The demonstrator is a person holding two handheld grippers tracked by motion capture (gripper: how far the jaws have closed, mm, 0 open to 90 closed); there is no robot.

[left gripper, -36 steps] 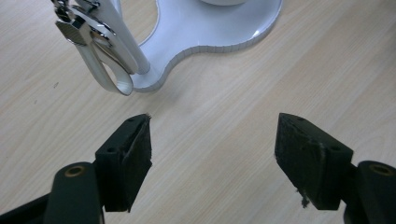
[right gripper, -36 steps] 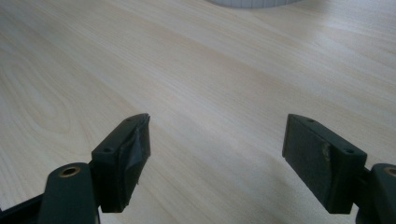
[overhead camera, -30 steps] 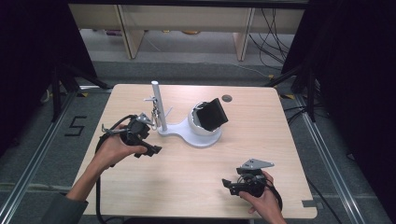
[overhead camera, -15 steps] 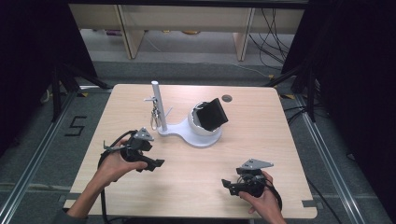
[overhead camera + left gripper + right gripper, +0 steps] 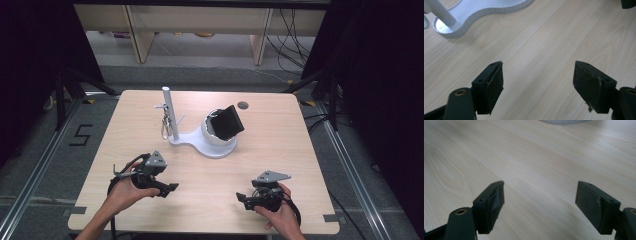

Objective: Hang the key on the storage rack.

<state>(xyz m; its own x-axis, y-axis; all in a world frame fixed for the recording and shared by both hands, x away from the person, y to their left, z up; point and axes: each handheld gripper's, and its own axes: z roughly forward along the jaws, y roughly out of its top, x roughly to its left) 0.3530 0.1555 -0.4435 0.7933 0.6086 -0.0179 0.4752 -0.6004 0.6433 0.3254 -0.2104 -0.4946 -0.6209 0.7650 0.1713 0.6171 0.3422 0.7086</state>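
Keyring (image 5: 164, 127) hangs on the white stand (image 5: 200, 142) ahead of my left tongs (image 5: 167, 188); both tongs, right (image 5: 243, 198) included, sit released, job apparently finished.

A pale wooden tabletop (image 5: 280, 150) carries a white stand (image 5: 200, 142) toward its far middle. A slim white post (image 5: 170, 112) rises upright from the stand's left end, and a key ring (image 5: 164, 125) hangs beside it. On the stand's round right end sits a black block (image 5: 226, 122), tilted. A small dark disc (image 5: 243, 105) lies near the far edge. At the near left, a hand holds the left claw (image 5: 167, 189) low over the wood; at the near right, the right claw (image 5: 244, 199) points left. Both are well apart from the stand.
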